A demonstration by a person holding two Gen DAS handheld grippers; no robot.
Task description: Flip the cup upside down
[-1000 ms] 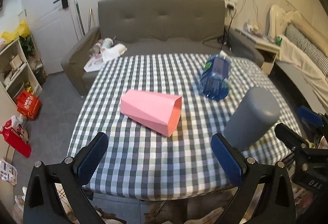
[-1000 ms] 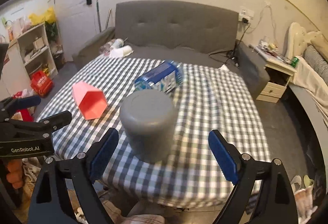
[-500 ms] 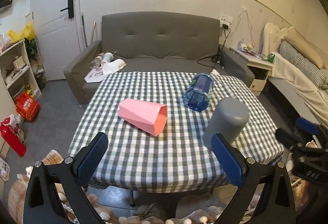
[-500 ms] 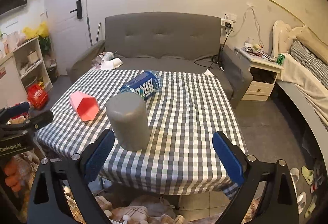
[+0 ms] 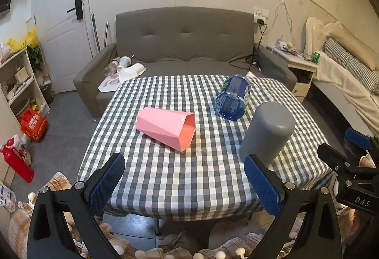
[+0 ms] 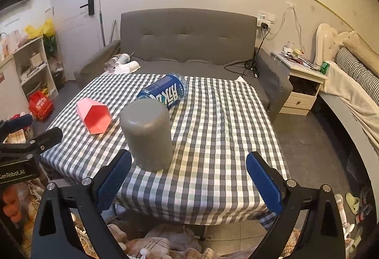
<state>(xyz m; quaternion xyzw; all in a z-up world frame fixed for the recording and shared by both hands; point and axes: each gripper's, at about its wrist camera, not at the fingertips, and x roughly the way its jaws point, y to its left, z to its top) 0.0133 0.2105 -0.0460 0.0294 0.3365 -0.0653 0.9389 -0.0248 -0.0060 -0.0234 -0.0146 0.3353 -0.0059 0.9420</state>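
A grey cup (image 5: 267, 132) stands upside down on the checked table (image 5: 189, 176), near its front right; it also shows in the right wrist view (image 6: 148, 134). A pink faceted cup (image 5: 167, 127) lies on its side at mid-table, mouth toward me; it also shows in the right wrist view (image 6: 94, 115). My left gripper (image 5: 184, 184) is open and empty, held off the table's front edge. My right gripper (image 6: 188, 182) is open and empty, just right of and nearer than the grey cup.
A blue water bottle (image 5: 233, 97) lies on its side behind the grey cup. A grey sofa (image 5: 184, 41) stands beyond the table. A nightstand (image 6: 305, 83) and bed are to the right, shelves (image 5: 16, 83) to the left.
Both grippers have pulled back and up from the table, so the cups look smaller and farther. The grey cup, pink cup and bottle have not moved.
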